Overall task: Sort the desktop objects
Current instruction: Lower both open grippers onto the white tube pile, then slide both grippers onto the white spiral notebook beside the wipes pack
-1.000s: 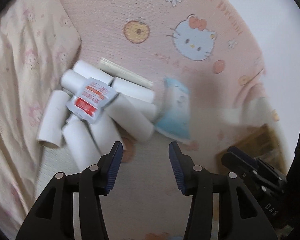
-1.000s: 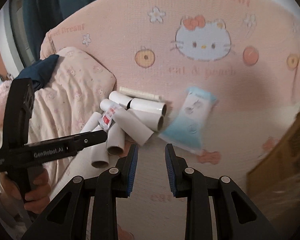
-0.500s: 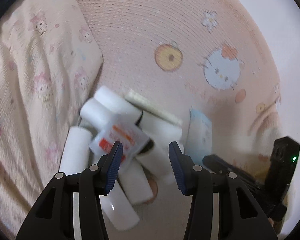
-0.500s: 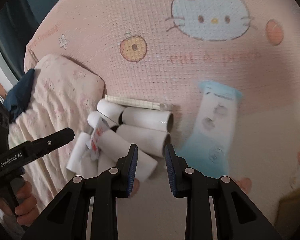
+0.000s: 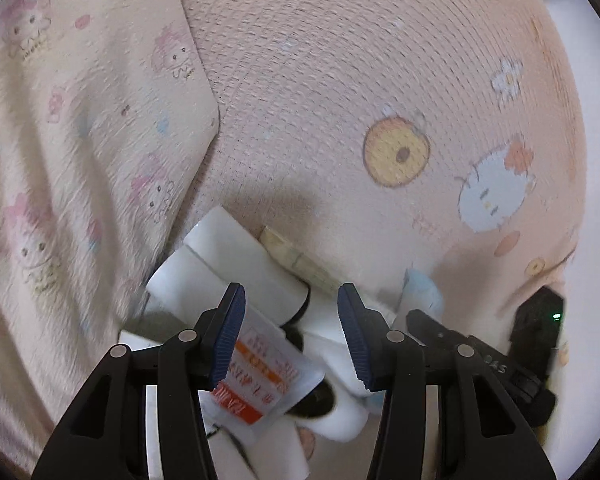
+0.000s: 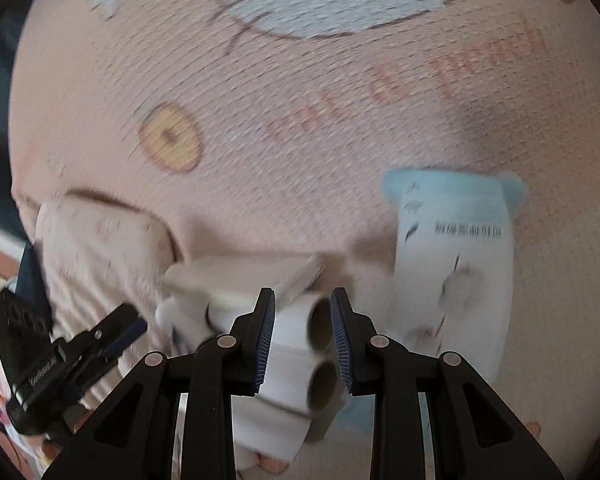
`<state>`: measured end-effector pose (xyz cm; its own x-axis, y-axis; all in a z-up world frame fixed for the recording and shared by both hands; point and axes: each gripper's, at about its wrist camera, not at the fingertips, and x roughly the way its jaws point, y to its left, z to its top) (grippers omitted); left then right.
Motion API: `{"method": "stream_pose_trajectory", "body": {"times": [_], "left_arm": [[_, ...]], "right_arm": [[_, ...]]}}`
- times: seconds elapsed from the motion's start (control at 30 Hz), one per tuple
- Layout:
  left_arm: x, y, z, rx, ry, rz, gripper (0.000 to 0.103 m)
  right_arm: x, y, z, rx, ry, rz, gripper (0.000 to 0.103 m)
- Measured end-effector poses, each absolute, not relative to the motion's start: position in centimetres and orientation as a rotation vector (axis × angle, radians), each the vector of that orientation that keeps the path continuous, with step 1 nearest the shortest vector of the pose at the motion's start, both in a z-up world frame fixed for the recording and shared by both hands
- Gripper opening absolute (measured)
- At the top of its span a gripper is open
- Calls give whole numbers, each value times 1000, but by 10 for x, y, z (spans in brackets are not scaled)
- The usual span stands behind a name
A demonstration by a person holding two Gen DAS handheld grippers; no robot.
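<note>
A pile of several white paper tubes lies on a pink Hello Kitty blanket. A clear sachet with a red and orange label rests on top of the pile. My left gripper is open, low over the pile, with the sachet between its fingers. My right gripper is open, its fingers on either side of the open ends of two tubes. A pale blue and white packet lies just right of the tubes. A flat cream strip lies behind the pile.
A cream cartoon-print pillow borders the pile on the left. The right gripper shows in the left wrist view, and the left gripper shows in the right wrist view. The blanket stretches away behind the pile.
Both grippers have moved forward and down onto the pile. The sachet now sits between the left fingers and two tube ends sit between the right fingers. Both stay open.
</note>
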<state>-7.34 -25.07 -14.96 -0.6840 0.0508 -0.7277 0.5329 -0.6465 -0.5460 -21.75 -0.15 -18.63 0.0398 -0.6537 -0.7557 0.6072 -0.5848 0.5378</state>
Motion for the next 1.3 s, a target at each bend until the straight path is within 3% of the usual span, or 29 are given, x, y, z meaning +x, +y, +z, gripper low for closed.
{"method": "stream_pose_trajectory", "body": {"times": [0.23, 0.37, 0.57, 0.83, 1.07, 1.3], "left_arm": [[-84, -282, -166, 1001, 1391, -2275, 59], [-95, -282, -167, 1019, 1387, -2275, 59], [-109, -276, -175, 1107, 1345, -2220, 59], [-111, -275, -181, 1102, 1362, -2215, 32], [-113, -260, -170, 1105, 1218, -2270, 28], [-110, -231, -139, 1066, 1016, -2405, 28]], "right_arm": [[-235, -13, -202, 1476, -85, -1677, 25], [-237, -11, -206, 1501, -143, -1662, 36], [-236, -18, -206, 1490, -137, -1635, 37], [-229, -29, -208, 1442, -120, -1558, 37], [-226, -31, -207, 1427, -76, -1566, 37], [-227, -12, -204, 1423, -165, -1534, 37]]}}
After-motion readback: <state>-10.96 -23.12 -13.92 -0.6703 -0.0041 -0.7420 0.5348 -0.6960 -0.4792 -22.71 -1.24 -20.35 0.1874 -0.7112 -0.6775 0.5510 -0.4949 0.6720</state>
